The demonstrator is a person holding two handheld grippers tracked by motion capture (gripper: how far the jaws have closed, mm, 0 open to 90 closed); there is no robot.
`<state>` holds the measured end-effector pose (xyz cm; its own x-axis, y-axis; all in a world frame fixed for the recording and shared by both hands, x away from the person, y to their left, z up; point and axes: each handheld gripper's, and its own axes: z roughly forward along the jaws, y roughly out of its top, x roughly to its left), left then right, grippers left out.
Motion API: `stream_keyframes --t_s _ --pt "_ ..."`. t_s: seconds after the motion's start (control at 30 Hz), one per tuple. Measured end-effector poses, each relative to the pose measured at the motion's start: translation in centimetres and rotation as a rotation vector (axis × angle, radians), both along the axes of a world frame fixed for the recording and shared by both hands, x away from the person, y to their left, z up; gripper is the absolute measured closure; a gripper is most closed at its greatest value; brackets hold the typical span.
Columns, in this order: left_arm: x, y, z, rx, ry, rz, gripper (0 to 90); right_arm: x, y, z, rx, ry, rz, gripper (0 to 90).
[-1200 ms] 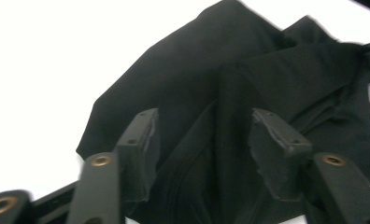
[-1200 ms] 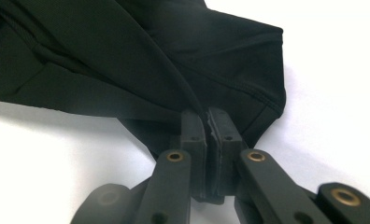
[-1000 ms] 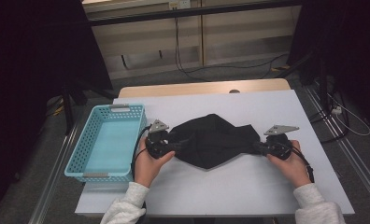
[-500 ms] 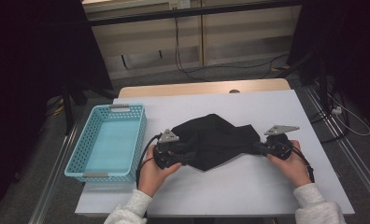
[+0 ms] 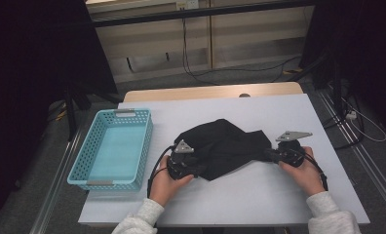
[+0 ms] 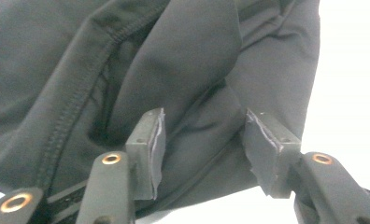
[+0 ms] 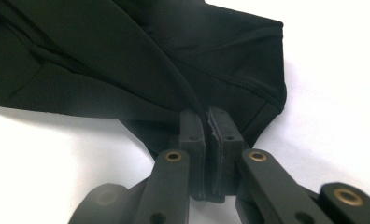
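On the white table (image 5: 259, 195) lies our black cloth (image 5: 225, 146). Our right gripper (image 7: 206, 122) pinches its right edge; our left gripper (image 6: 202, 140), half open and just closing, straddles a fold, hiding the near-left corner.

Lighting: even overhead light on the desk (image 5: 259, 195) in the high view; surroundings at 9 and 3 o'clock fall to near black. Shadows: soft, short. Glare: in both gripper views the desk surface burns out to white, strongest at 3 o'clock. Exposure: black cloth (image 5: 225, 146) holds little fold detail from above; seams read clearly up close. Focus: high view slightly soft and grainy; nearest jaws at 6 o'clock mildly blurred.
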<state>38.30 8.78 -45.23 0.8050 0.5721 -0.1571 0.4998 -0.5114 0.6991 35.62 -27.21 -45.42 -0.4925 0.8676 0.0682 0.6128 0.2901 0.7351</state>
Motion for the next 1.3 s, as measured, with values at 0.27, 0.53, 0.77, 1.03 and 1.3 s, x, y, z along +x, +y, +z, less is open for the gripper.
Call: stream_keyframes --t_s 0.27,0.53,0.77,1.03,1.3 --pt "-0.5 -0.5 0.2 0.059 -0.030 -0.033 68.3 0.0 0.0 0.0 0.000 0.001 -0.002 85.4" --pt "-0.5 -0.2 0.7 0.036 -0.004 -0.033 84.2 0.0 0.0 -0.1 -0.005 -0.004 0.003 84.3" --pt "0.0 2.1 3.6 -0.116 -0.024 0.039 84.8 -0.1 -0.2 -0.1 -0.009 -0.009 0.018 79.8" --pt "1.0 4.5 4.6 -0.198 -0.040 0.135 85.1 -0.7 -0.8 -0.2 -0.016 -0.020 0.060 66.5" --pt "1.5 5.0 4.8 -0.217 -0.029 0.171 85.1 -1.5 -0.8 -0.2 -0.024 -0.029 0.148 49.4"
